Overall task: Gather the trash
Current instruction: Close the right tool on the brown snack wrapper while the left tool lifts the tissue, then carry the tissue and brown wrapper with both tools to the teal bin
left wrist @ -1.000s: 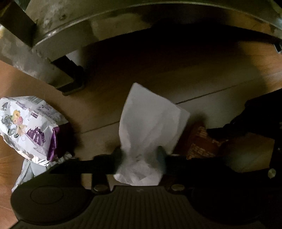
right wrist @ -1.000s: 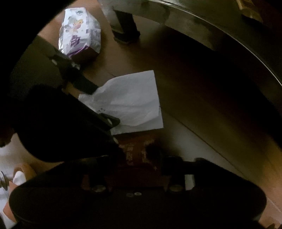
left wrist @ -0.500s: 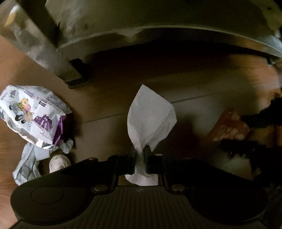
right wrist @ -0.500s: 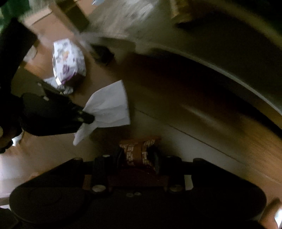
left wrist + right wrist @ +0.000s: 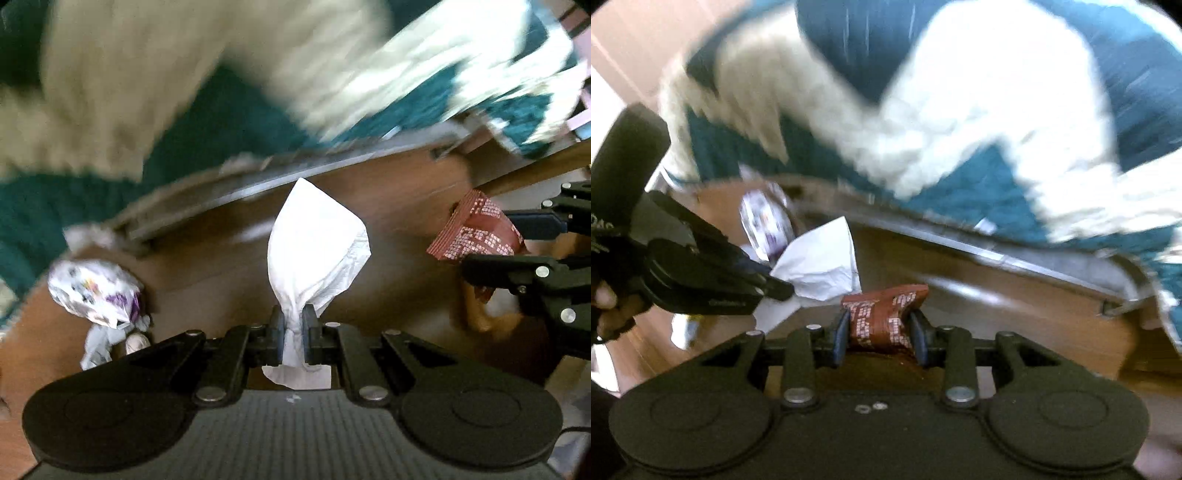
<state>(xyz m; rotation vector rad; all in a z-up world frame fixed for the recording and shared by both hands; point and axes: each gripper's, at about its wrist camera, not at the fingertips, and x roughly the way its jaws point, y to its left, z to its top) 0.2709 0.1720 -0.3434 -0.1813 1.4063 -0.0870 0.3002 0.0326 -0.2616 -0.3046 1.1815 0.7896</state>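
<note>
My left gripper [image 5: 293, 326] is shut on a white paper tissue [image 5: 314, 251] and holds it up off the wooden floor. My right gripper [image 5: 881, 328] is shut on a brown-red snack wrapper [image 5: 882, 314] with white print. The wrapper also shows at the right of the left wrist view [image 5: 476, 232], in the other gripper's jaws. The tissue also shows in the right wrist view [image 5: 820, 269], held by the left gripper [image 5: 775, 288]. A silver and purple snack bag [image 5: 96, 295] lies on the floor at the left, with a crumpled grey wrapper [image 5: 98, 345] beside it.
A teal and cream bedcover [image 5: 184, 92] hangs over a metal bed frame edge [image 5: 258, 184] above the wooden floor [image 5: 207, 280]. The snack bag also shows in the right wrist view [image 5: 764, 221]. Both views are blurred by motion.
Both grippers have risen from under the bed frame with their items. The view now shows the bedcover above, and the bag on the floor looks farther away.
</note>
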